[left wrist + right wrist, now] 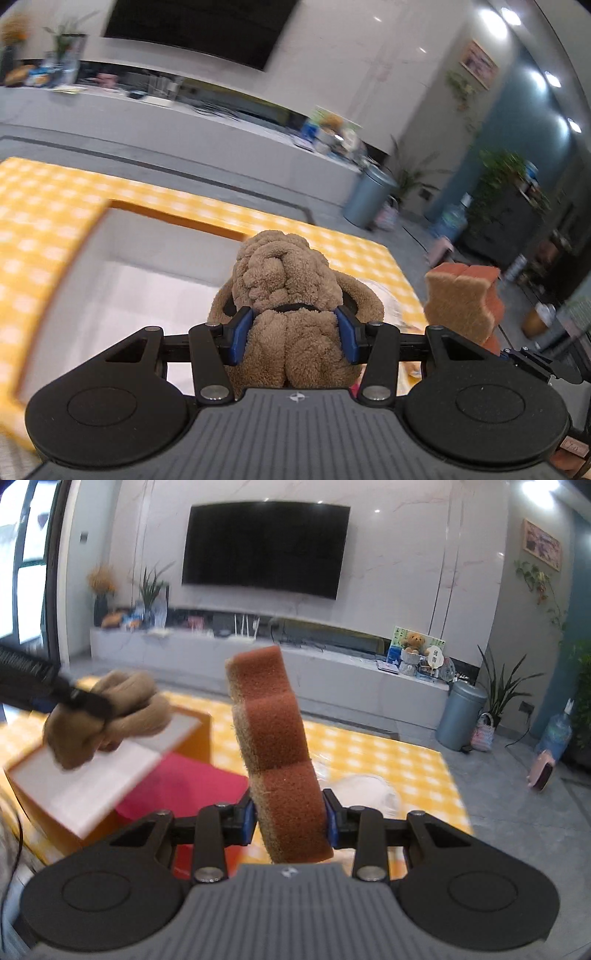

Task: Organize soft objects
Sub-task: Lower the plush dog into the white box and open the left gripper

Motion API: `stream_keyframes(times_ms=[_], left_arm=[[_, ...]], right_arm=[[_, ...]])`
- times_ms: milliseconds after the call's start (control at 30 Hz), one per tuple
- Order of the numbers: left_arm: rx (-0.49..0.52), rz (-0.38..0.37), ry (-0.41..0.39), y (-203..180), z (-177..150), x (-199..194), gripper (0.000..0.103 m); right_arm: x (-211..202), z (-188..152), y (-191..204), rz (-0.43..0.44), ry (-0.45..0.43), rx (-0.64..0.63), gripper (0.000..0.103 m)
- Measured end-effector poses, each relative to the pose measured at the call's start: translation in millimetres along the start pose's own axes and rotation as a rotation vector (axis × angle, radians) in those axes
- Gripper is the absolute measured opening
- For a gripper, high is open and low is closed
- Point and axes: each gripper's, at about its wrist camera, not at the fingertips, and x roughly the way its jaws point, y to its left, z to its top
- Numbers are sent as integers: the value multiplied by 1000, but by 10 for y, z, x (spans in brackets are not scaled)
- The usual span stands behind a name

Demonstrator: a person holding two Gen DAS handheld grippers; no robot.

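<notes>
Our left gripper [295, 332] has its blue fingers [242, 334] clamped on a tan plush toy [288, 295], squeezing it at the middle so the fuzzy body bulges above and below the pads. We hold it in the air over an orange box [166, 218] with a white inside, which stands on a table covered by a yellow checked cloth [37, 206].

Our right gripper [290, 821] is closed on a brown sponge [273, 746] with a wavy outline and a paler scouring layer along one face. The sponge stands upright between the fingers [332, 825], lifted clear of the table.

From the right wrist view, the plush toy [107, 716] hangs to the left, above the open box [92, 775]; a red cloth [184, 790] lies just beside the box, and a clear plastic piece [365, 794] rests on the checked cloth [388, 757] behind the sponge.

From the left wrist view, the sponge [461, 302] shows to the right, near the plush toy but apart from it.
</notes>
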Motion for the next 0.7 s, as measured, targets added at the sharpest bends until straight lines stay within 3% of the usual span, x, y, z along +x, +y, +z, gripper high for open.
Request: stream_keyframes(times_ms=[200,333,500,567,633,700], left_arm=[[-34,84,-56,506,2,-264,55],[2,129,-24,720,35,-263,54],[37,186,56,1001,28,-151,54],[56,165,84,1037,-11,-93,54],[79,147,112,1017,-48,-5,54],[118,180,112,992,-94,104,54]], right_arm=[[145,217,643,153,-55,104,35],[316,350,1005,233,-58,185,35],[675,462,1474,269,-15,220,35],[859,437,1614,286,20,225,35],[1021,392,1727,277,68,226,35],[1164,336,1804,253,107,201,35]])
